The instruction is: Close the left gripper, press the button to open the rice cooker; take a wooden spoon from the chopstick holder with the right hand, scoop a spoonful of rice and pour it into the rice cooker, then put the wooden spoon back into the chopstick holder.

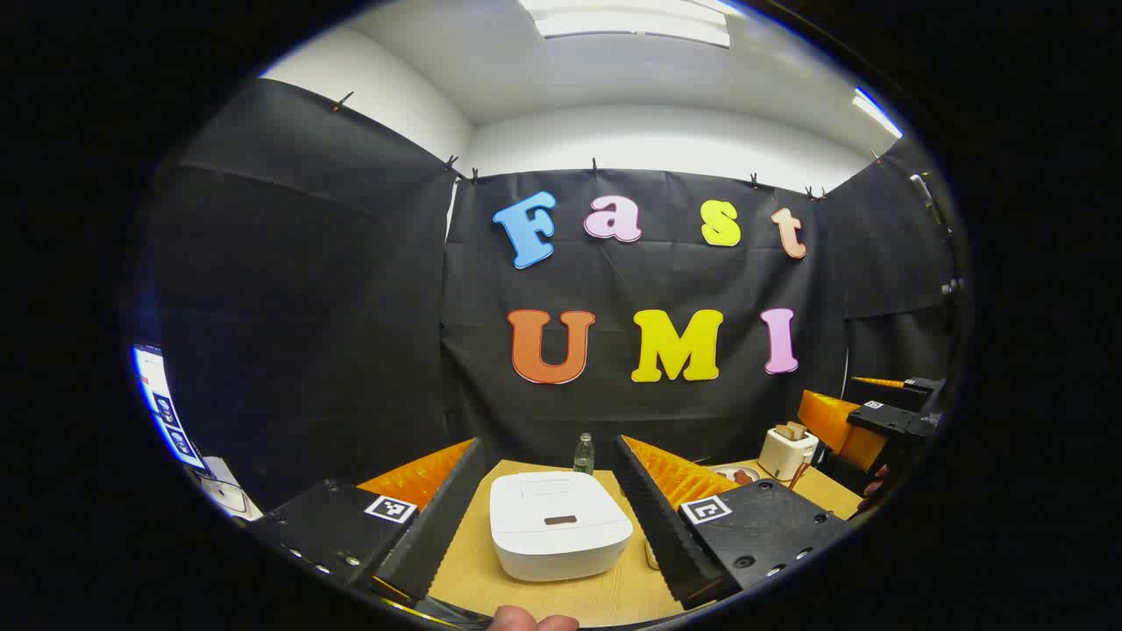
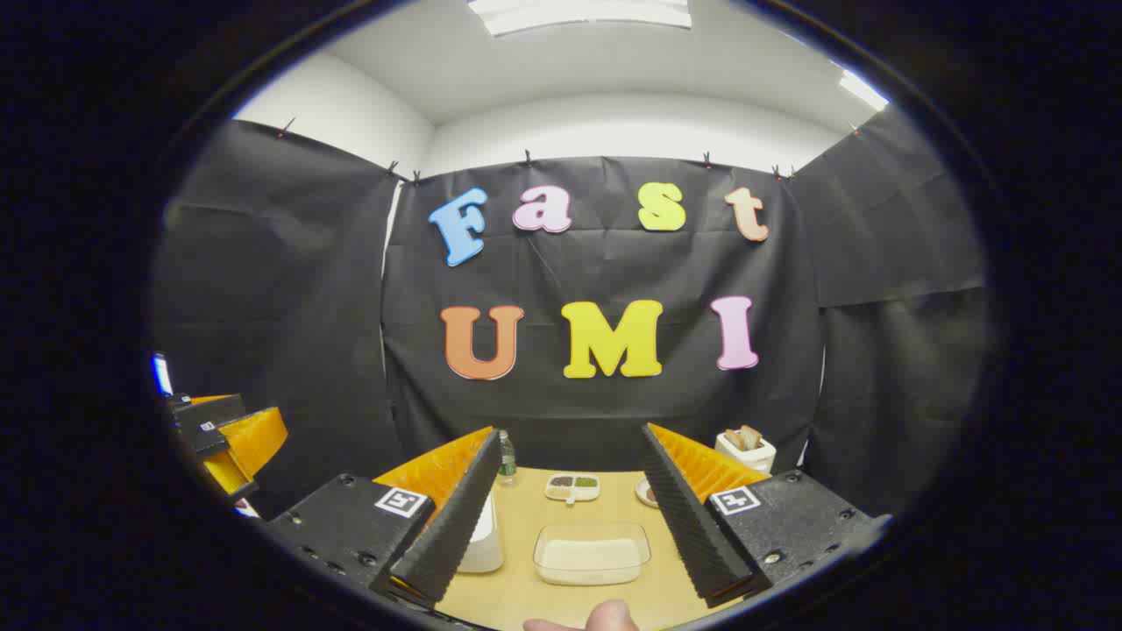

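**Both grippers held above the counter, fingers spread, rice cooker lid down**

Left gripper view: the left gripper (image 1: 545, 491) is held level, its two black ribbed fingers (image 1: 438, 517) spread wide with nothing between them. The white rice cooker (image 1: 558, 524) sits on the wooden counter (image 1: 473, 570) straight ahead, framed in the gap between the fingers and apart from both. Lid is down; a small dark panel shows on its top face. A small clear bottle (image 1: 584, 453) stands behind the cooker near the wall. To the right, farther back, a white toaster (image 1: 786, 452) with bread slices in its slots, and a small plate (image 1: 734, 475) just left of it (contents too small to tell). The right gripper (image 1: 877, 425) shows at the far right edge, orange and black, well off to the side.

Right gripper view: the right gripper (image 2: 570, 491) is likewise wide open and holds nothing. Between its fingers (image 2: 456, 521), on the counter, lies a clear rectangular container of rice (image 2: 592, 552), untouched. Behind it a small white divided dish (image 2: 572, 486) holds greenish and dark contents. The rice cooker's white side peeks out just behind the left-hand finger. Toaster at the back right. The left gripper appears at the far left edge, raised.

A fingertip of the person's hand (image 2: 605, 618) shows at the bottom edge.
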